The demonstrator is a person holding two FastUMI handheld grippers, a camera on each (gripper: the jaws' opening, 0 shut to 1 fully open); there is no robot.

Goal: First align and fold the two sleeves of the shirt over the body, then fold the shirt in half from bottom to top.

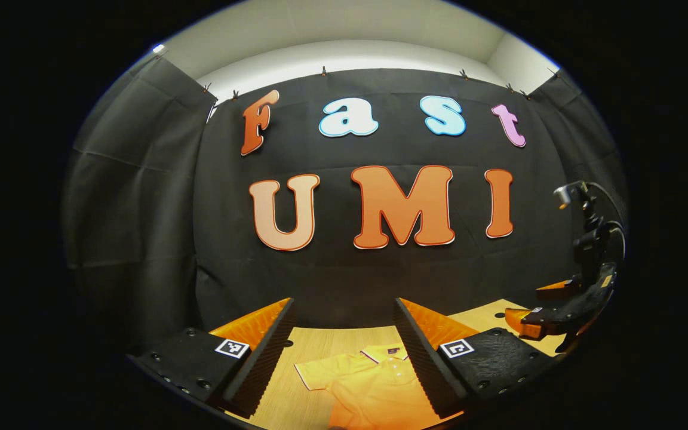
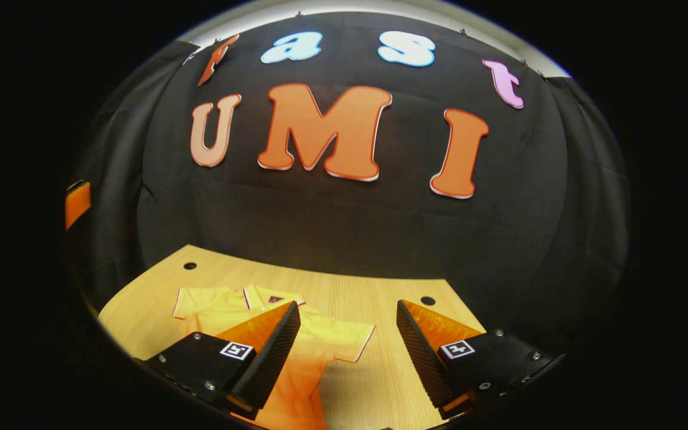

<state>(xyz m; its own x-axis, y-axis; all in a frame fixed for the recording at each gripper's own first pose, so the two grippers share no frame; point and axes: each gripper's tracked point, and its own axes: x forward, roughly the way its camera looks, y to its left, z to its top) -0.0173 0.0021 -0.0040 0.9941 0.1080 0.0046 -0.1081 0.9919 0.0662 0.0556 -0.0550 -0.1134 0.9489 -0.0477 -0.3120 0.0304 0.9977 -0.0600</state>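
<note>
Both grippers are held above the table (image 2: 374, 298), raised and tilted forward, which reads as a survey position: from here each camera takes in the whole garment before a first contact is chosen. The shirt (image 2: 314, 340) lies flat on the wooden surface, collar toward the booth wall at 12 o'clock and hem toward the holder at 6 o'clock, with both short sleeves spread out to the sides and not yet folded. In the left gripper view the left gripper (image 1: 344, 352) has its jaws spread wide and nothing between them; the shirt (image 1: 374, 382) sits beneath the gap, one sleeve reaching toward 9 o'clock. The right gripper (image 1: 550, 313) appears at 3 o'clock in that view, clear of the table. In the right gripper view the right gripper (image 2: 347, 352) likewise stands apart and empty, the shirt lying toward 8 o'clock of its fingers. Judged stage: start, sleeve folds outstanding.
</note>
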